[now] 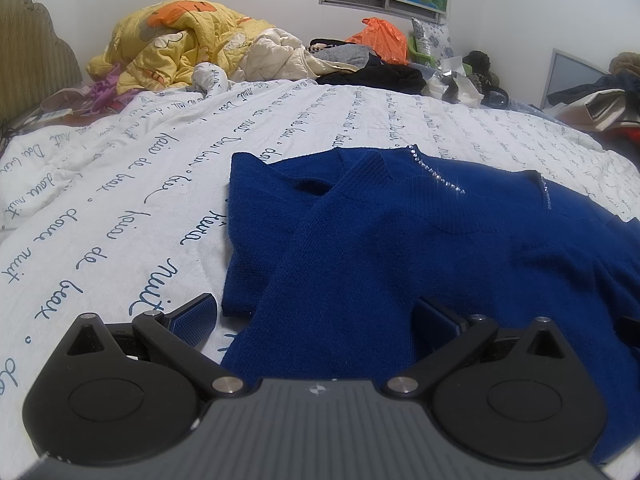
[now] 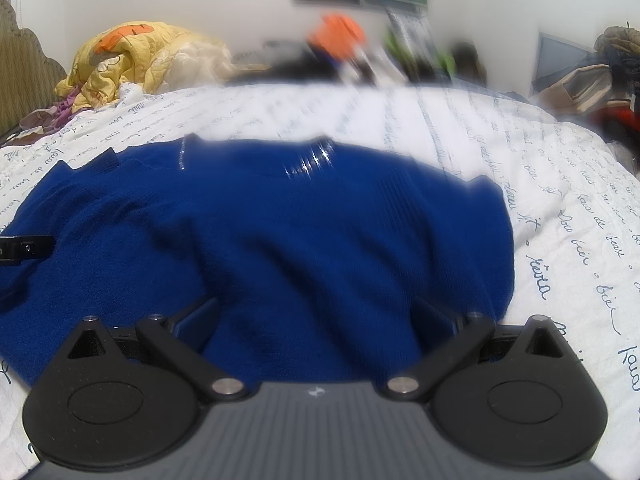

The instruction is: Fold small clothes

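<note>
In the left wrist view, the left hand-held gripper [image 1: 316,312] occupied the lower centre of the frame with its fingers spread wide apart and nothing between them. Its left pad [image 1: 192,316] stood over the white script-printed duvet [image 1: 120,208]; its right pad [image 1: 436,320] stood over the blue knitted sweater [image 1: 400,248]. The spread thus straddled the sweater's near left edge, which I judge to be a placing for taking hold of that edge. The sweater lay on the duvet on the bed from the centre to the right of the frame, neckline with rhinestone trim [image 1: 436,176] toward the far side. A sleeve [image 1: 320,216] was laid across the body, so one fold appeared made. A yellow quilt [image 1: 172,40] sat bunched at upper left and an orange bag [image 1: 380,40] at upper centre, both well apart from the work.

In the right wrist view, which was blurred, part of the other gripper showed at the left edge over the sweater [image 2: 260,240]. The right hand-held gripper [image 2: 316,312] sat at lower centre, fingers likewise apart and empty, both over knit fabric. The sweater's right edge lay toward the right of the frame, with bare duvet [image 2: 580,220] beyond; that side looked unfolded.
</note>
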